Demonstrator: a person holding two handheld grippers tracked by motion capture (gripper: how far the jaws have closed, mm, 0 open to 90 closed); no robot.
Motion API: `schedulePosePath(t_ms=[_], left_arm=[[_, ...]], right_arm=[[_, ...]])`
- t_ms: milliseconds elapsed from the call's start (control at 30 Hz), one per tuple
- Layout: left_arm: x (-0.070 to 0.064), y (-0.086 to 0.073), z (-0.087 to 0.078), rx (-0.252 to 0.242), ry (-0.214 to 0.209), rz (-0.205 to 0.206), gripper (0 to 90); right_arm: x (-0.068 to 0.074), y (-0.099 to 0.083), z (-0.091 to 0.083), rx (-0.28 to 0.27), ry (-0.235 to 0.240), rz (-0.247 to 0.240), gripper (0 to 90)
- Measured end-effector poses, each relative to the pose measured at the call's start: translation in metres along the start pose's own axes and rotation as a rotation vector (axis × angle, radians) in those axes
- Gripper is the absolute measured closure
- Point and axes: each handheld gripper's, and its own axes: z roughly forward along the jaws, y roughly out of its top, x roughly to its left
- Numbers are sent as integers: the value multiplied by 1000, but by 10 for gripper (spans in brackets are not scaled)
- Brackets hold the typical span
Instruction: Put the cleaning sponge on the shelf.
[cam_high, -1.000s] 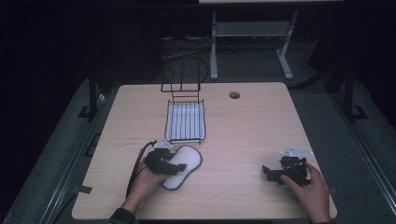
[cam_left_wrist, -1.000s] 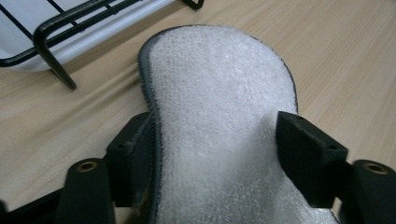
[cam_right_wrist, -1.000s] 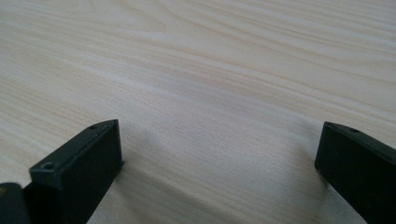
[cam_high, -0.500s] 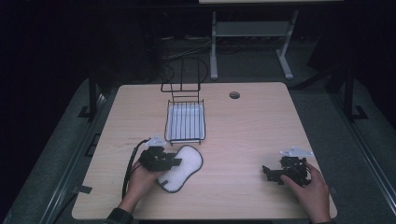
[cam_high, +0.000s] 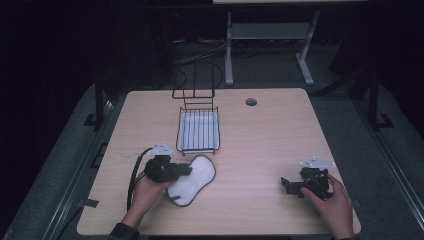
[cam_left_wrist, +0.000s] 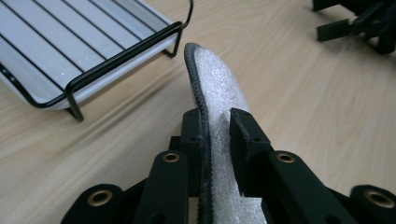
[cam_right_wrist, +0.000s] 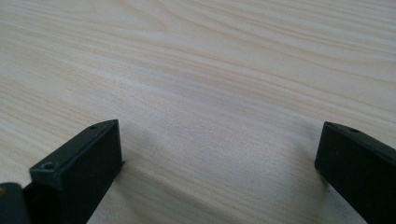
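Hands come in at the bottom edge. Left gripper (cam_high: 186, 171), lower left of centre, is clenched on a white pad (cam_high: 194, 179) lying on the table (cam_high: 280, 135); right gripper (cam_high: 286, 184), lower right, gapes empty. Beyond stands a wire rack (cam_high: 198, 131).
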Motion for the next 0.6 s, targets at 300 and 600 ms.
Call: schedulePosePath(t_ms=[300,600], left_arm=[[-6,5,-8,-11,-27,22,813],[-6,6,-13,-11,-21,35,818]], right_arm=[[0,0,0,0,0,0,2],[0,0,0,0,0,0,2]])
